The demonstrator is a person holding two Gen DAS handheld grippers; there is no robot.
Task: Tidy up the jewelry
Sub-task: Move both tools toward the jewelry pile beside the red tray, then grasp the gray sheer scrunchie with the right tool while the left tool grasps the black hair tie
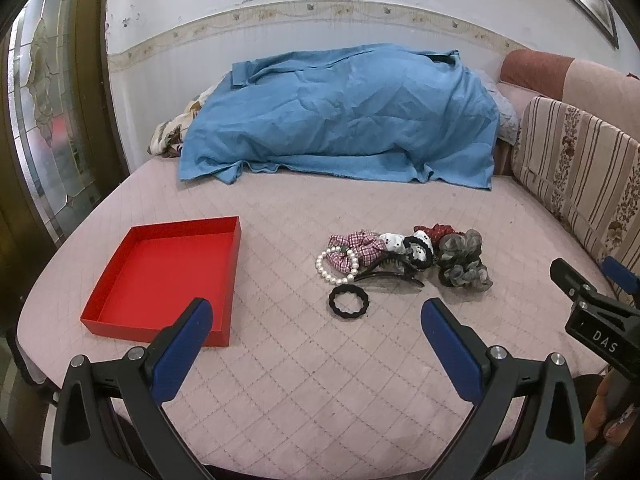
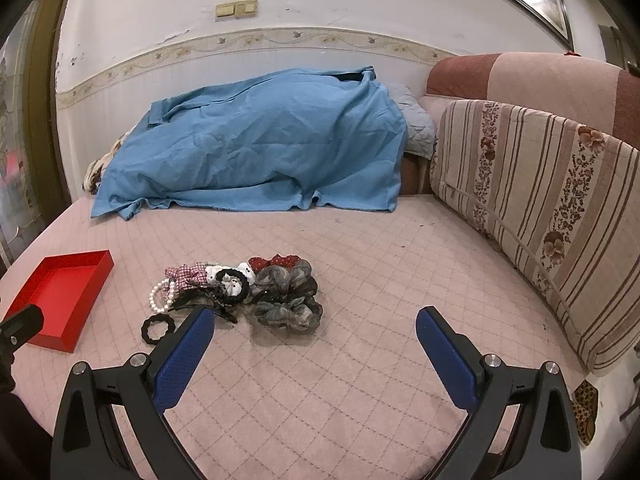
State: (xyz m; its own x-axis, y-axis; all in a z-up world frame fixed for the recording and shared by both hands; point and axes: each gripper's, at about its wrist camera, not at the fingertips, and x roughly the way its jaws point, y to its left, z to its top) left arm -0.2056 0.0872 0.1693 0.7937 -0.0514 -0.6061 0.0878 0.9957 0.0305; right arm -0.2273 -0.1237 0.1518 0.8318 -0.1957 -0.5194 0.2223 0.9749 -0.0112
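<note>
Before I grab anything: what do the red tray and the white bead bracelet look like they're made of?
Red tray: probably matte cardboard, with thin, crisp, straight walls and no shine. White bead bracelet: glossy round beads with highlights, looking like faux pearl, though real pearl can't be ruled out.

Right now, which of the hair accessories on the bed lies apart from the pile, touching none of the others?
The black wavy-edged hair ring. It lies alone on the pink quilted bed cover, just in front of the white pearl bracelet; the rest overlap.

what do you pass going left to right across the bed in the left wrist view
open red cardboard tray → white pearl bead bracelet → black-and-white scrunchie → grey sheer fabric scrunchies → right gripper at the edge
</note>
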